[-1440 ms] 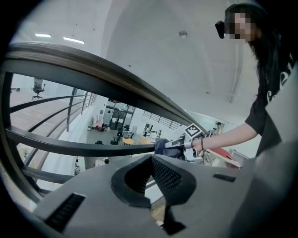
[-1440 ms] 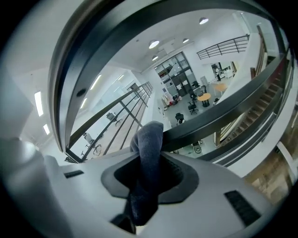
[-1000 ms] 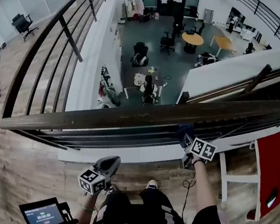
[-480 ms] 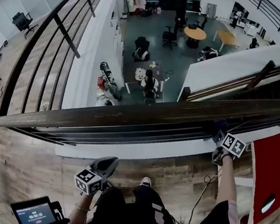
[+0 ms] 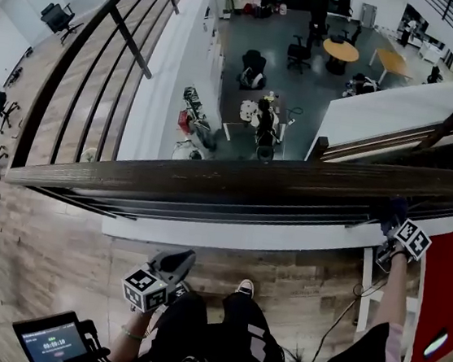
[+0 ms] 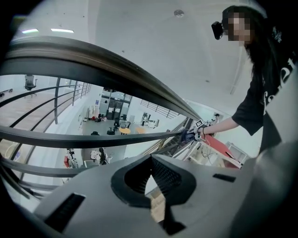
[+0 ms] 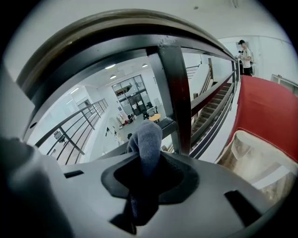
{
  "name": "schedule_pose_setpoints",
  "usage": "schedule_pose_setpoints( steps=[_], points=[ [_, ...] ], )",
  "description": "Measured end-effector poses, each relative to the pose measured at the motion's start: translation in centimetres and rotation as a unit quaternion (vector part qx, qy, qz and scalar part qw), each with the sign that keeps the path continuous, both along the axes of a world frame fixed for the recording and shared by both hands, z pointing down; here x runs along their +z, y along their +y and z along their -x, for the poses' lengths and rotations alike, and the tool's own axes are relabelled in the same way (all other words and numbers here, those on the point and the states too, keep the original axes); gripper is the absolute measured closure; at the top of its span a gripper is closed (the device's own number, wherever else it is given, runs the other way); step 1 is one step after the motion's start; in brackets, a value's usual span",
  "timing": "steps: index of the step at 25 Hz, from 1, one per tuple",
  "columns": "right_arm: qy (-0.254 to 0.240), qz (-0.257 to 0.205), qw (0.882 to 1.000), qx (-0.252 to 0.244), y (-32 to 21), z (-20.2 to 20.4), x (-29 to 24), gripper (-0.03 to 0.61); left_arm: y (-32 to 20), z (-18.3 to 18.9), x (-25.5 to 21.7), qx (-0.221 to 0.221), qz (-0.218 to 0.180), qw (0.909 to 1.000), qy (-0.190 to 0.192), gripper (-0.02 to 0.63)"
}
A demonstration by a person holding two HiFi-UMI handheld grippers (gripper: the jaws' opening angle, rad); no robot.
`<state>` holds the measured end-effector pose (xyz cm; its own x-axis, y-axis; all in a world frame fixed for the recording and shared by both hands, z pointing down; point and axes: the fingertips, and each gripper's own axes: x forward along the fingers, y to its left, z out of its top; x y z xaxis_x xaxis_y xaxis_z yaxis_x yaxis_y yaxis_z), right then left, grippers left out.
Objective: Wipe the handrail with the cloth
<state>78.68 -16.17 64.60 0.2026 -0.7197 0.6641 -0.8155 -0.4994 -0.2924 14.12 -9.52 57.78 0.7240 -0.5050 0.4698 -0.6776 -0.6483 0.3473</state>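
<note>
The dark wooden handrail runs across the head view from left to right. My right gripper is at the rail's right end, just under its near edge, shut on a blue-grey cloth. In the right gripper view the cloth sticks up out of the right gripper, below the handrail and beside a black baluster. My left gripper hangs low by the person's legs, away from the rail. In its own view the left gripper is shut with nothing in it, with the handrail arching overhead.
Beyond the rail is a drop to a lower floor with desks and chairs. A red panel and a white frame stand at the right. A tablet sits at the lower left. Black horizontal bars run under the rail.
My right gripper has slid to the right along the handrail with the cloth in it. The left gripper has stayed low near the legs.
</note>
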Motion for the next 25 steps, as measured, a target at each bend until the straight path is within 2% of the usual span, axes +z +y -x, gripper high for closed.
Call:
schedule_pose_setpoints(
  steps=[3, 6, 10, 13, 15, 20, 25],
  points=[
    [-0.004, -0.033, 0.999, 0.000, 0.0, 1.9, -0.5, 0.486, 0.5, 0.7, 0.7, -0.010, 0.004, 0.9999, 0.001, 0.614],
    [-0.007, -0.061, 0.998, -0.019, 0.8, 5.6, -1.0, 0.486, 0.9, 1.0, 1.2, -0.016, 0.003, 0.9999, 0.003, 0.614],
    [-0.028, -0.063, 0.995, -0.066, 3.2, 13.3, 0.9, 0.486, 1.8, 1.8, 2.4, -0.020, 0.004, 0.9997, 0.011, 0.614],
    [-0.062, -0.064, 0.990, -0.107, 4.6, 20.0, 2.6, 0.486, 2.4, 2.4, 3.1, -0.027, 0.003, 0.9995, 0.017, 0.614],
    [-0.089, -0.061, 0.985, -0.136, 5.0, 26.2, 2.9, 0.486, 2.3, 4.1, 2.4, -0.035, 0.002, 0.9991, 0.022, 0.614],
    [-0.134, -0.045, 0.965, -0.222, 5.2, 50.0, 2.4, 0.486, 3.0, 17.2, 0.8, -0.051, -0.004, 0.9980, 0.037, 0.614],
    [-0.153, -0.032, 0.935, -0.318, 3.4, 68.5, 3.7, 0.487, 4.0, 26.2, 2.0, -0.071, 0.002, 0.9964, 0.046, 0.614]
  ],
)
